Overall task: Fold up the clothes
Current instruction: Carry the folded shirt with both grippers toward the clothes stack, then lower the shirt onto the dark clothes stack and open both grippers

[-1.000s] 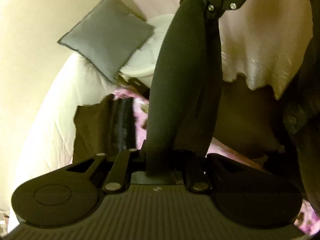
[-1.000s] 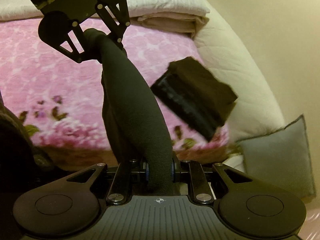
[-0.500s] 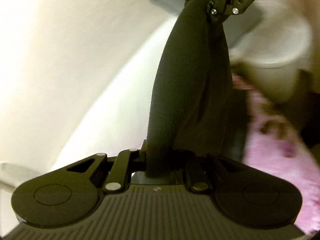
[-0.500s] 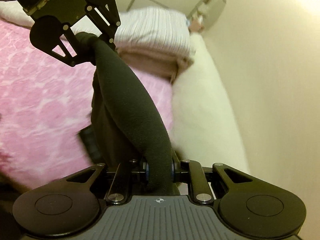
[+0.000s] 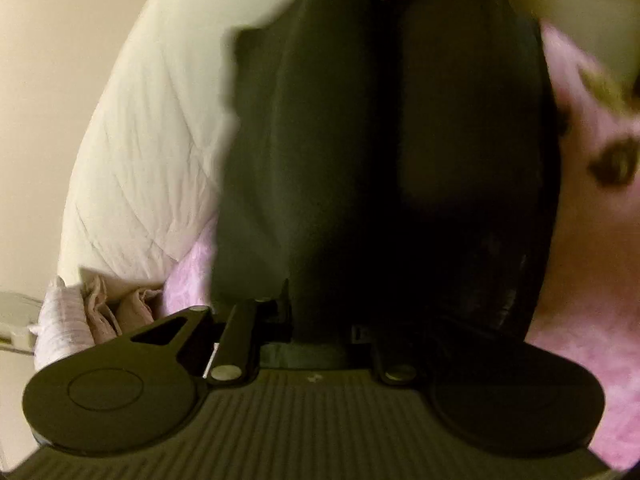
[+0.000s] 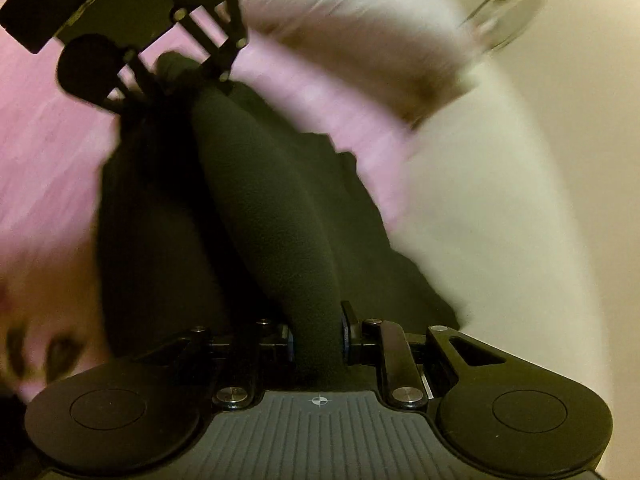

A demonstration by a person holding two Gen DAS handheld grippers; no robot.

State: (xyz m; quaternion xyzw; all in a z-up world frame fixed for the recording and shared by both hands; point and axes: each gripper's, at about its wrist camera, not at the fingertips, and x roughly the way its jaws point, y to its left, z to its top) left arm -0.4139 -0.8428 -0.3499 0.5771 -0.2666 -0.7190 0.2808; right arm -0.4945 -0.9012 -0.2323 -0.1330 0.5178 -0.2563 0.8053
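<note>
A pink floral bedspread (image 6: 48,168) covers the bed under both cameras, with a white quilted duvet (image 5: 152,152) bulging along its edge next to a plain cream wall (image 6: 580,120). In the left wrist view a small heap of folded pale pink and beige linen (image 5: 100,304) sits at the lower left, beside the duvet and partly behind the gripper body. The dark garment (image 6: 272,216), a soft black fabric rolled into a thick band, is stretched between the two tools above the bedspread. The right gripper (image 6: 318,338) has its fingers pressed in on one end of the band, which rises from between the pads and runs up to the left gripper (image 6: 188,72), seen across the top of the right wrist view with its fingers closed around the other end. More of the same cloth hangs in loose folds on either side of the band and blocks most of the bed below. In the left wrist view the garment fills the whole centre, covering the right-hand finger linkage and the gap between the fingers; the fabric emerges right from between them. Both pictures are smeared by motion: the linen stack at the top of the right wrist view is only a pale streak, and the flower print at the edges is barely readable.
</note>
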